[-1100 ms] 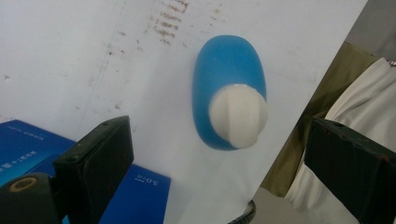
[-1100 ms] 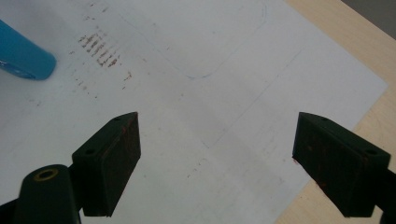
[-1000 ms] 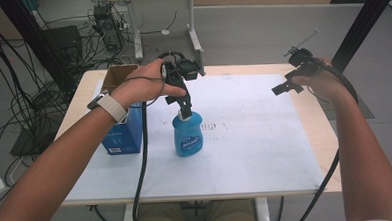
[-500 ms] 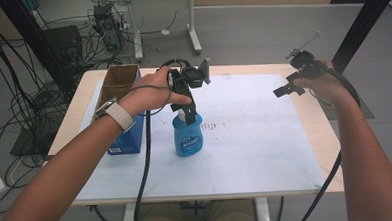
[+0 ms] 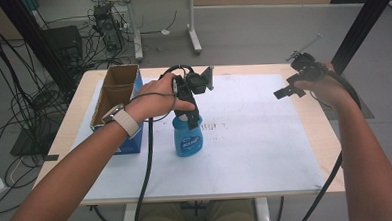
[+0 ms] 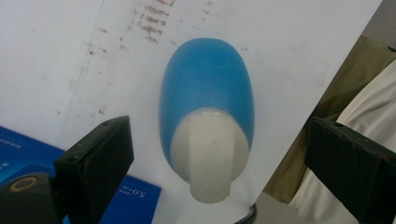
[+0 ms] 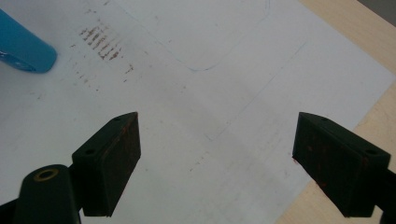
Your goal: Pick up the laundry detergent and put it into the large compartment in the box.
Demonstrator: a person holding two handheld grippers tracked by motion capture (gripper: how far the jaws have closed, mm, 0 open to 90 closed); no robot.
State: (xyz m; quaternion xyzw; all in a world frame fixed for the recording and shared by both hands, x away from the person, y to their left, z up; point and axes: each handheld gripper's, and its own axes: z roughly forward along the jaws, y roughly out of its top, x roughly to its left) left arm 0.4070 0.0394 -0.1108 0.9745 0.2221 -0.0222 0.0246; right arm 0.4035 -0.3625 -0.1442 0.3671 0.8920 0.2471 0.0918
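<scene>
An open cardboard box (image 5: pixel 114 91) stands at the table's (image 5: pixel 83 98) left edge. Just right of it, the blue bottle (image 5: pixel 188 139) stands upright on the white sheet (image 5: pixel 255 138). The left tool (image 5: pixel 192 121) hangs directly above its white cap (image 6: pixel 210 154), jaws wide, not gripping. The right tool (image 5: pixel 283 91) hovers well apart at the far right, jaws wide and empty.

High view: fixed above the counter's (image 5: pixel 307 185) near edge, facing forward and down. Left gripper view: straight down, close over the blue bottle (image 6: pixel 205 93). Right gripper view: angled down on the white sheet (image 7: pixel 196 116) near the right edge. All three share bottle and sheet.
</scene>
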